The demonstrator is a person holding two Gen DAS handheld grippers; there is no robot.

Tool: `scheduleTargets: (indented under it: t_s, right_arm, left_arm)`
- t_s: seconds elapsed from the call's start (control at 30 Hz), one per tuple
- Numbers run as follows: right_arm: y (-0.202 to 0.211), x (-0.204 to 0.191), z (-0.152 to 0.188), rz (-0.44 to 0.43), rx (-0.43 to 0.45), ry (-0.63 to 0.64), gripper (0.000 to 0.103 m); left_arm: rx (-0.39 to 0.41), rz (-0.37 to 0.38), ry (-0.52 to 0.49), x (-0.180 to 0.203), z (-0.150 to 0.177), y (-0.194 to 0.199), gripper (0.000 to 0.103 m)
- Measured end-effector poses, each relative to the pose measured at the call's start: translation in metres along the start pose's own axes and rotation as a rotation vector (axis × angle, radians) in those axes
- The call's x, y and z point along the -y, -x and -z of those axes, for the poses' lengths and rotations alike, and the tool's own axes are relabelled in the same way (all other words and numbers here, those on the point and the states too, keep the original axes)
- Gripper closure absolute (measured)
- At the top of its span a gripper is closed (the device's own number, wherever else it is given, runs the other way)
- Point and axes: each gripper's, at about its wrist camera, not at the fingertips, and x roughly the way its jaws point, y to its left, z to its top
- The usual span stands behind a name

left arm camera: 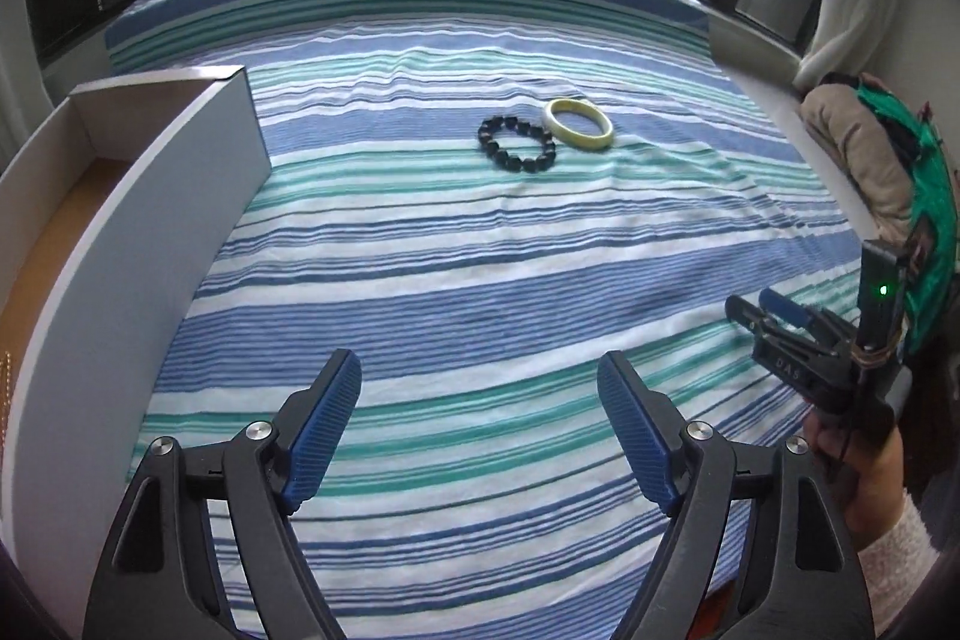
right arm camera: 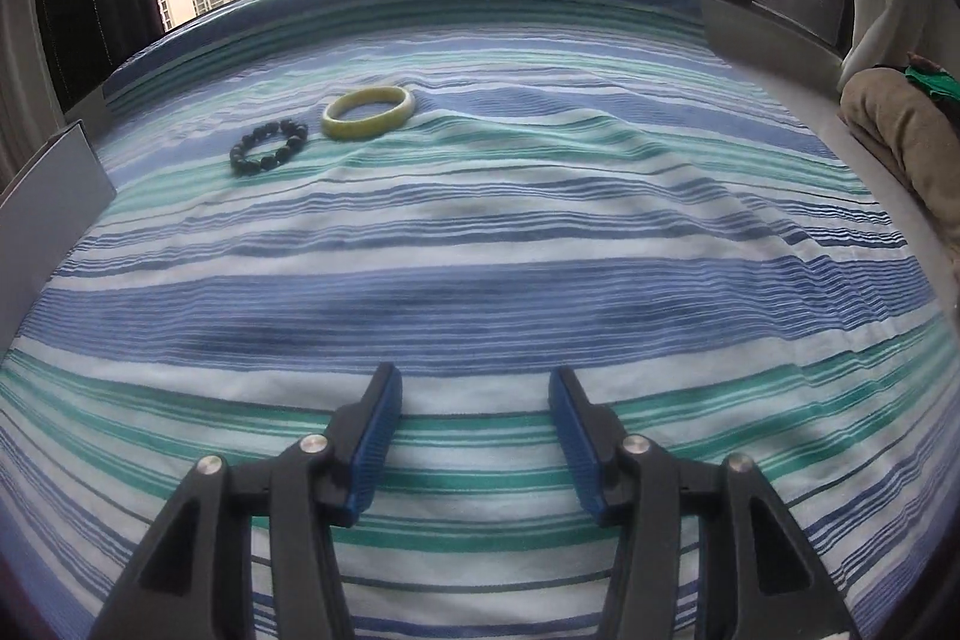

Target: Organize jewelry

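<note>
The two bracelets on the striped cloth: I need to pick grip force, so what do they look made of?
Black beaded bracelet: separate glossy dark beads, possibly stone, glass or wood. Pale bangle: one rigid, smooth yellowish-green ring, jade-like, though resin or glass would look similar.

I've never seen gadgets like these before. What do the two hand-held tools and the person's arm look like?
Each tool is a black plastic frame of jointed arms with round silver rivets, ending in two ribbed blue pads. The left tool and right tool match. Seen from the left one, the right tool carries white lettering, a small green light and thin cables. The person's sleeve is pale pink and fuzzy.
</note>
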Motion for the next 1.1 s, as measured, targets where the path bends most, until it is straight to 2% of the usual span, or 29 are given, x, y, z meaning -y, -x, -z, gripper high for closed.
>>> scheduleTargets:
  t_s: [0.03, 0.2, 0.43, 0.5, 0.57, 0.67, 0.73, 0.77, 0.8, 0.9, 0.93, 0.97, 1.0, 1.07, 1.1]
  right_arm:
    - [0.000, 0.001, 0.001, -0.005, 0.000, -0.007, 0.051]
    - [0.003, -0.007, 0.010, 0.032, 0.017, 0.032, 0.050]
    - [0.003, -0.008, 0.011, 0.029, 0.018, 0.043, 0.047]
    - [0.004, -0.007, 0.011, 0.027, 0.017, 0.042, 0.047]
    - [0.004, -0.007, 0.011, 0.022, 0.018, 0.040, 0.046]
    - [0.004, -0.007, 0.011, 0.021, 0.017, 0.041, 0.046]
    - [0.004, -0.007, 0.011, 0.021, 0.016, 0.042, 0.045]
    - [0.004, -0.007, 0.011, 0.020, 0.016, 0.042, 0.045]
    - [0.004, -0.007, 0.011, 0.020, 0.016, 0.042, 0.045]
    - [0.004, -0.008, 0.011, 0.021, 0.016, 0.042, 0.045]
    - [0.004, -0.008, 0.011, 0.021, 0.016, 0.043, 0.045]
    - [0.004, -0.008, 0.011, 0.021, 0.016, 0.043, 0.045]
    - [0.004, -0.008, 0.011, 0.022, 0.016, 0.043, 0.045]
    - [0.004, -0.008, 0.011, 0.023, 0.016, 0.044, 0.045]
    - [0.004, -0.008, 0.011, 0.024, 0.016, 0.045, 0.045]
  left_arm:
    - [0.002, 0.006, -0.018, 0.006, -0.008, -0.007, 0.017]
    - [-0.014, 0.036, -0.093, 0.033, -0.047, -0.055, 0.016]
    - [-0.065, -0.079, -0.121, 0.048, -0.109, -0.144, 0.017]
    - [-0.070, -0.116, -0.082, 0.041, -0.125, -0.164, 0.017]
    - [-0.062, -0.160, 0.021, 0.025, -0.135, -0.177, 0.017]
    - [-0.090, -0.151, 0.178, -0.001, -0.135, -0.195, 0.021]
    - [-0.056, -0.212, 0.120, 0.004, -0.134, -0.197, 0.020]
    - [-0.064, -0.234, 0.075, 0.009, -0.132, -0.200, 0.018]
    - [-0.029, -0.239, 0.048, 0.012, -0.130, -0.197, 0.019]
    - [-0.005, -0.262, -0.008, 0.019, -0.127, -0.197, 0.018]
    - [-0.009, -0.247, -0.011, 0.019, -0.127, -0.197, 0.024]
    - [-0.018, -0.205, -0.003, 0.018, -0.127, -0.196, 0.040]
    - [-0.027, -0.164, 0.006, 0.017, -0.127, -0.195, 0.048]
    - [-0.040, -0.164, -0.024, 0.022, -0.127, -0.193, 0.087]
    - [-0.050, -0.157, -0.042, 0.025, -0.127, -0.192, 0.092]
